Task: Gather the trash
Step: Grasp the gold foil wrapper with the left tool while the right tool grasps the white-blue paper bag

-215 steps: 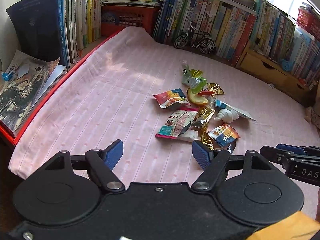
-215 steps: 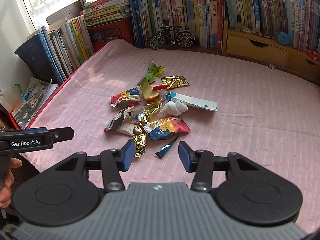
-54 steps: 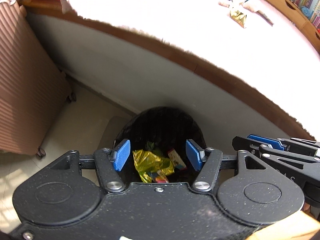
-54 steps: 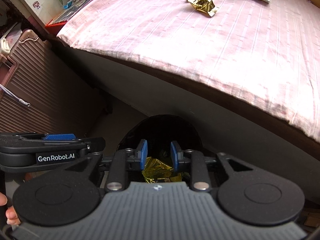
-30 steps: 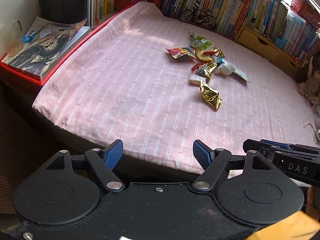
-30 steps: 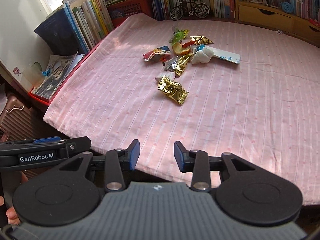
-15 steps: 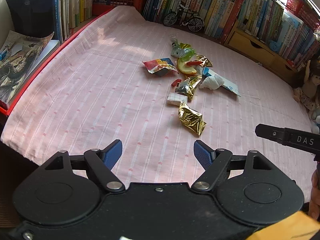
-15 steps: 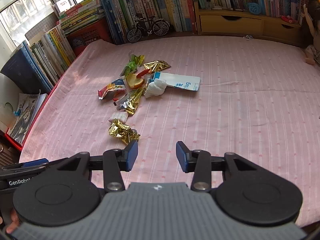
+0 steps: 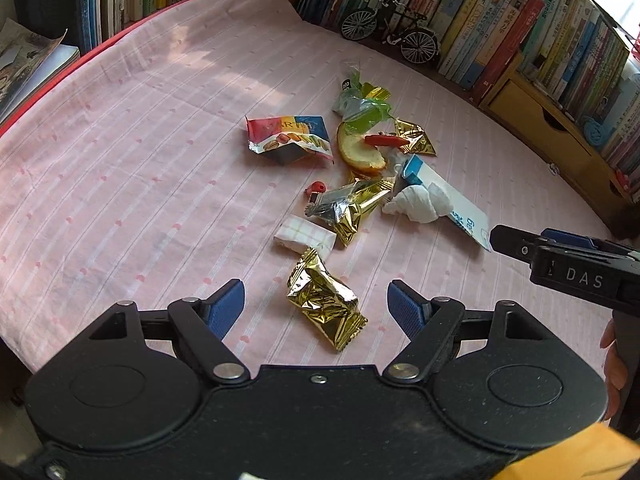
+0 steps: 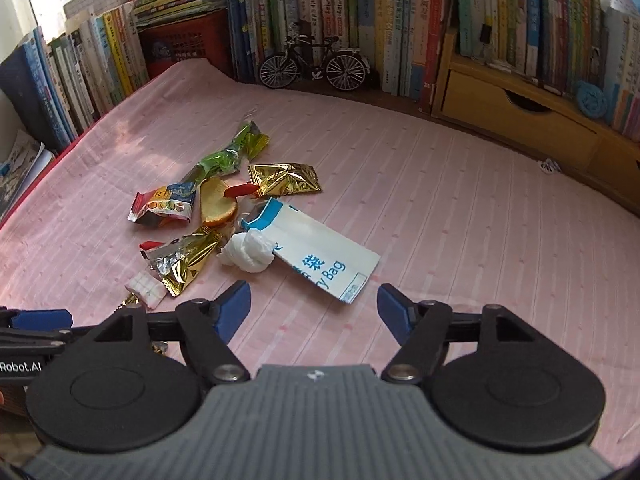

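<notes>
Trash lies in a loose pile on the pink striped sheet (image 9: 140,168). My left gripper (image 9: 316,306) is open, and a crumpled gold wrapper (image 9: 324,304) lies on the sheet between its blue pads, untouched. Beyond it are a small white packet (image 9: 306,236), a silver-gold wrapper (image 9: 348,204), a colourful snack packet (image 9: 288,140), a bread slice (image 9: 358,152) and a green wrapper (image 9: 360,106). My right gripper (image 10: 315,310) is open and empty, just short of the white-and-blue paper bag (image 10: 324,256). A crumpled tissue (image 10: 248,254) rests on the bag.
Rows of books (image 10: 360,8) line the back and left edges. A model bicycle (image 10: 314,66) stands in front of them, a wooden drawer unit (image 10: 516,112) at the back right, a red crate (image 10: 184,46) at the back left. Bare sheet stretches right of the pile.
Both grippers came up from the bin beside the bed and moved in over the sheet towards the trash. The right gripper's jaws have opened wider in the last half second.
</notes>
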`<state>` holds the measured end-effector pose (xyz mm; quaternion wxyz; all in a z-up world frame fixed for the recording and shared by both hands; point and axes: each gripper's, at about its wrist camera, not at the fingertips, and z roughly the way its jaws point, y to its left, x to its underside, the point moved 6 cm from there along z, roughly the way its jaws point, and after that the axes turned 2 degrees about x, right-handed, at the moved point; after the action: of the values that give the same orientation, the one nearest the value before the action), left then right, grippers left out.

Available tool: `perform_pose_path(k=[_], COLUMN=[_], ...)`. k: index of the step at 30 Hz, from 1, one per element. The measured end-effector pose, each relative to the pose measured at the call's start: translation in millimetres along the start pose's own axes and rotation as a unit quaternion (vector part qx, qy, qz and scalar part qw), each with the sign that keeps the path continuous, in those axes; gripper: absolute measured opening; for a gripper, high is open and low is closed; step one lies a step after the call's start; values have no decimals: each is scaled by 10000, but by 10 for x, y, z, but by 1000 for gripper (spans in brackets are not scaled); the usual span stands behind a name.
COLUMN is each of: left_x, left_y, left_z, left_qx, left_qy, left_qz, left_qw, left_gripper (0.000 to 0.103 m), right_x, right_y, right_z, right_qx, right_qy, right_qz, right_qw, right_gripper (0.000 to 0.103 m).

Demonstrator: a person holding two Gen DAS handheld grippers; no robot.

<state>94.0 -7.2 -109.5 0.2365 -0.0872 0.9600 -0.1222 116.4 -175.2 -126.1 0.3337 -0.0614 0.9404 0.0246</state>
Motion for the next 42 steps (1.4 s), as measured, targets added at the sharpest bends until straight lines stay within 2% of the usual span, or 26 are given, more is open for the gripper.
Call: perform_pose_path(k=[2,6,11,15,17,19,20,21,22,23,25,27,28,29,33,40,42], left_x=[-35,-62,-55,-39,-29,-21,-18,-15,-12,-12,-17,-30,-34,-35,-45,29,93], left_y=[-14,-40,-84,-95,-107,-129,-139,-150,-158,-167,-183,-196,-202,-210,-239,-207,-177], left_z=[93,236,381,457,483,498,502,496,487,472,436,398,378,350,227,-34,-113], left_qx=[-73,-166,-346,-349,-308,-240,-215,-208,-201,-203,-219,-220,-220,-225,-217,-193,-173], left_qy=[-17,-2,50,94,115,143,148,139,111,73,15,-30,-50,-75,-160,-268,-272], left_qz=[-274,-724,-949,-1124,-1174,-1189,-1186,-1181,-1177,-1163,-1119,-1089,-1074,-1054,-957,-821,-772], left_qw=[9996,9972,9949,9930,9925,9925,9926,9927,9928,9930,9935,9938,9940,9941,9950,9961,9965], left_gripper=[77,77,76,63,52,33,27,29,28,28,28,28,28,28,28,28,28], right_x=[-100,-251,-299,-283,-266,-249,-241,-235,-233,-236,-253,-251,-241,-226,-141,-18,39], right_y=[-35,-80,-61,-65,-53,-40,-35,-34,-40,-53,-81,-94,-89,-84,-87,-155,-146], right_z=[97,366,629,776,829,882,908,928,946,956,945,904,879,858,720,376,278], right_qx=[-48,-356,-604,-777,-841,-917,-957,-981,-973,-970,-1050,-1197,-1230,-1255,-1165,-1088,-1059], right_qy=[-19,272,546,713,789,852,886,905,905,884,818,780,775,777,675,500,477], right_qz=[-405,-864,-1192,-1218,-1236,-1273,-1281,-1260,-1214,-1148,-962,-792,-750,-727,-540,-75,24], right_qw=[9992,9953,9895,9869,9856,9839,9832,9830,9837,9847,9864,9866,9865,9864,9894,9928,9932], right_gripper=[85,88,88,88,88,88,88,86,83,69,64,43,36,24,16,9,5])
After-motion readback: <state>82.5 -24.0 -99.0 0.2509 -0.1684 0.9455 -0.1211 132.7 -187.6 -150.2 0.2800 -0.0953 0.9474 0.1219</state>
